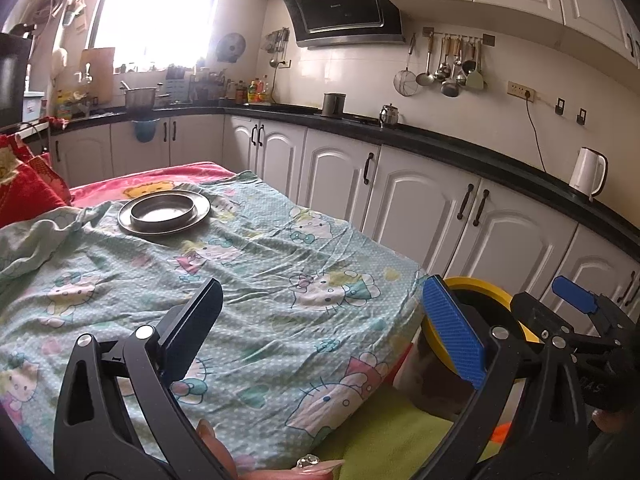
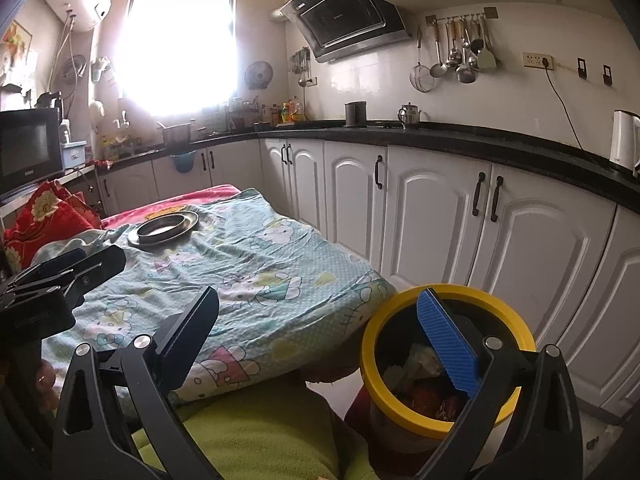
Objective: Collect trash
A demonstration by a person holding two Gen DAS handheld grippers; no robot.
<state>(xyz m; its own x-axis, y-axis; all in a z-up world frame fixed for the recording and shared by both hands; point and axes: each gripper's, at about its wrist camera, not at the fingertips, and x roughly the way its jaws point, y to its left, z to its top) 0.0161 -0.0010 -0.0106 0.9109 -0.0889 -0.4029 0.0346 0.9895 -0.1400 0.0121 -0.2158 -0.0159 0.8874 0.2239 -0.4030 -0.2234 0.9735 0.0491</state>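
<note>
Kitchen table under a cartoon-print cloth (image 1: 248,264), white cabinets (image 2: 432,224) behind.
Both claws, left gripper (image 1: 324,332) and right gripper (image 2: 320,336), gape wide, empty; yellow-rimmed bin (image 2: 400,312) at four o'clock, steel dish (image 1: 164,210) at eleven.

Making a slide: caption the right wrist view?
Open right gripper above yellow-rimmed trash bin beside cartoon-print sheet.

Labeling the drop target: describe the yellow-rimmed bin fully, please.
The trash bin is round and open-topped, with a thick yellow ring around its mouth and a dark inner wall. It stands upright on the floor just off the near right corner of the cartoon-print sheet, before the white cabinets. Inside lie crumpled pale and reddish scraps. The right hand-held gripper, open, hovers above without touching.
</note>
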